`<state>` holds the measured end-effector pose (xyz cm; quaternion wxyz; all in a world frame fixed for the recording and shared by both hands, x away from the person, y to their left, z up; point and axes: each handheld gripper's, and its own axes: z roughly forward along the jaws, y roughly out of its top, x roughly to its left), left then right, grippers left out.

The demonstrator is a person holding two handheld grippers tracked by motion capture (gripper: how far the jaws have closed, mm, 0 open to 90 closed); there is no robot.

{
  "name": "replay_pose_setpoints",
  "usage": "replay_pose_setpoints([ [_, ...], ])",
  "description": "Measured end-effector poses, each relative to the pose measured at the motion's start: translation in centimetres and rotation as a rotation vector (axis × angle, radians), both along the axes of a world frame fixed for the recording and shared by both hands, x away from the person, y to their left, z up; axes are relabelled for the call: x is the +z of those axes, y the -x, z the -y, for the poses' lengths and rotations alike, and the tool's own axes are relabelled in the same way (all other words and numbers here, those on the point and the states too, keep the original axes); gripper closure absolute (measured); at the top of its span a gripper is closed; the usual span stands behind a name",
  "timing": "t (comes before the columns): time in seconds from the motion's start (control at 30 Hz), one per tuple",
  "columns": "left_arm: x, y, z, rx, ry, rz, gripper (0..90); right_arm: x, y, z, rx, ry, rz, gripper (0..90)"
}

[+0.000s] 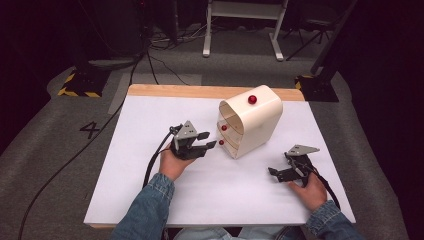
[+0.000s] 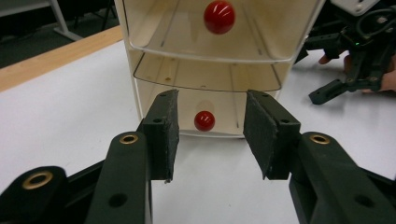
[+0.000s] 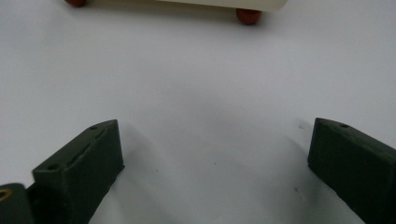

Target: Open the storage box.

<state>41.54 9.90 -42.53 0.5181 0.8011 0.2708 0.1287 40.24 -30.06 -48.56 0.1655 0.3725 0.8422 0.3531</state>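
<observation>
- Left tongs (image 2: 210, 135): jaws parted, holding nothing, lined up on the bottom drawer's red knob (image 2: 204, 121), apparently to pull it.
- Right tongs (image 1: 287, 172): spread wide, empty, parked near the table's (image 1: 150, 200) right edge.
- Cream drawer cabinet (image 1: 257, 122) stands toward the table's far edge.

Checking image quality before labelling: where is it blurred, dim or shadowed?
High view: white table bright, surroundings near black. Left gripper view: lower red knob sharp, drawer unit evenly lit. Right gripper view: soft focus throughout, faint shadows beside its pads.
</observation>
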Motion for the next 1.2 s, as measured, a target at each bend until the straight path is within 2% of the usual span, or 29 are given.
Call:
replay_pose_setpoints([
  [0.07,-0.8,-0.8,0.6,0.004,-0.01,-0.011,53.3,0.0,0.0,0.0,0.0,0.0,0.0,3.3],
  [0.2,-1.5,-1.3,1.0,0.008,-0.019,-0.022,52.1,0.0,0.0,0.0,0.0,0.0,0.0,3.3],
  [0.23,-2.0,-1.6,1.2,0.015,-0.033,-0.018,51.4,0.0,0.0,0.0,0.0,0.0,-0.001,3.3],
  [0.53,-3.7,-2.3,2.6,-0.003,-0.002,-0.026,52.1,0.0,0.0,0.0,-0.001,0.0,0.0,3.3],
  [0.57,-3.9,-2.4,3.1,-0.011,-0.006,-0.053,52.7,0.0,0.0,0.0,0.0,0.0,0.0,3.3],
  [0.7,-4.1,-2.7,3.4,-0.029,-0.016,-0.074,54.3,0.0,0.0,0.0,0.0,0.001,0.0,3.3],
  [0.83,-4.3,-2.9,3.1,-0.019,-0.024,-0.084,64.8,0.0,0.0,0.0,-0.001,0.0,0.0,3.3],
  [0.97,-4.4,-2.9,3.2,-0.04,-0.014,-0.086,72.5,0.0,0.0,0.0,0.0,0.0,0.0,3.3],
  [1.2,-4.2,-2.8,3.1,-0.048,-0.021,-0.077,73.4,0.0,0.0,0.0,-0.001,0.001,0.0,3.3],
])
